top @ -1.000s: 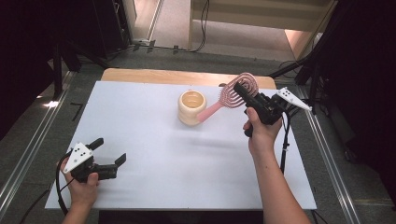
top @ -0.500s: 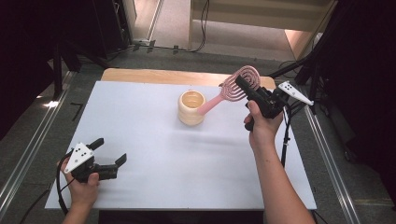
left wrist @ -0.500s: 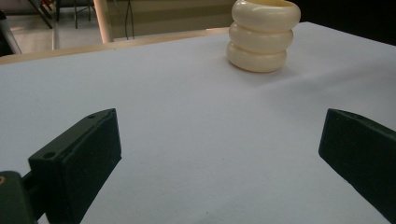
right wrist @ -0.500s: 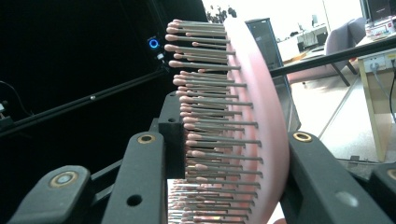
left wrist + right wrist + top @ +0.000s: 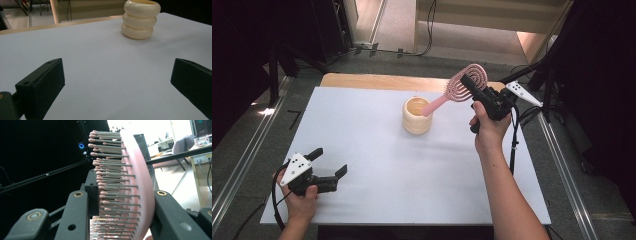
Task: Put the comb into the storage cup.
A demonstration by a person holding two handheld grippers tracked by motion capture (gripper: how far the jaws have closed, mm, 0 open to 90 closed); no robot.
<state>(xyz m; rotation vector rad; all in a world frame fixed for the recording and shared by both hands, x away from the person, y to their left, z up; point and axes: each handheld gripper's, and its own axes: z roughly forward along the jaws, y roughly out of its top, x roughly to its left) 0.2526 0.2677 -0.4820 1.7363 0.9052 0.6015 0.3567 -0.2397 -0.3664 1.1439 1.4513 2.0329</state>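
The right tongs (image 5: pixel 472 86) were clamped on the pink hairbrush (image 5: pixel 464 85), handle towards the cream cup (image 5: pixel 417 115) at eight o'clock. The right gripper view revealed bristles (image 5: pixel 112 187) against one pad. The left tongs (image 5: pixel 329 167) stood released above the desk (image 5: pixel 377 165).

Even overhead light falls on the white table (image 5: pixel 377 150), while the room around it stays dark. Beyond the right jaws, a bright doorway washes out in glare. Close to those jaws the pink hairbrush (image 5: pixel 130 182) blurs softly. The cream cup (image 5: pixel 141 20) casts only a faint shadow.
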